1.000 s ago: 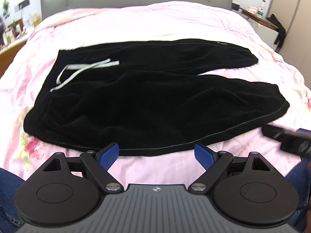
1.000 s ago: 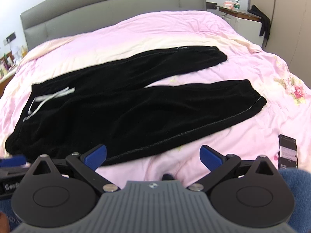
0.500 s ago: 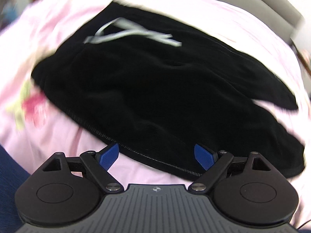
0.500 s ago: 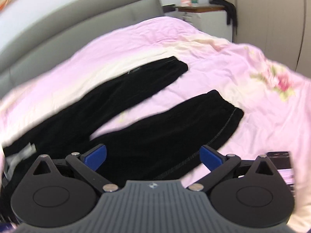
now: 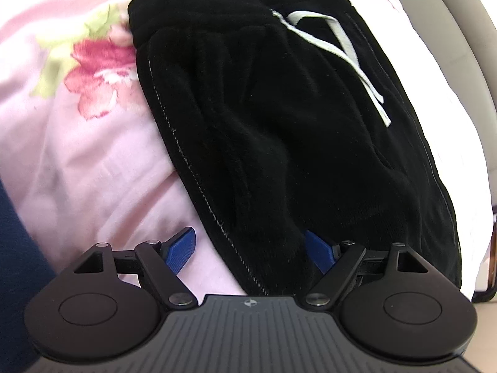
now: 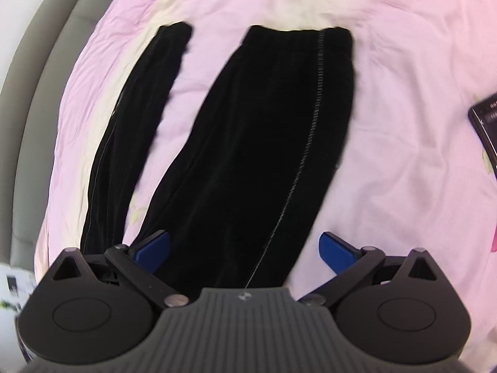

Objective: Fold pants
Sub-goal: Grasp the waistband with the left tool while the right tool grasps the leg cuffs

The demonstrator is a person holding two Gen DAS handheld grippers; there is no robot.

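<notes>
Straddling the pants' [image 5: 279, 130] stitched side edge below the white drawstring [image 5: 338, 52], my left gripper [image 5: 250, 248] gapes wide. My right gripper [image 6: 245, 248] hangs equally spread over one leg on the pink bedspread [image 6: 403, 124].

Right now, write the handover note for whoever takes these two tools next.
Left tool: open, down at the near edge of the black pants, straddling the stitched side seam near the waist; nothing gripped.
Right tool: open, low over the near leg, nothing gripped.
Pants lie flat and unfolded on the pink bedspread, legs spread apart, far leg toward the headboard, white drawstring on top at the waist. A phone lies on the bed right of the near leg.
Done: only the approach.
Left: close on the near edge, bring the near leg over the far one, then fold lengthwise.
</notes>
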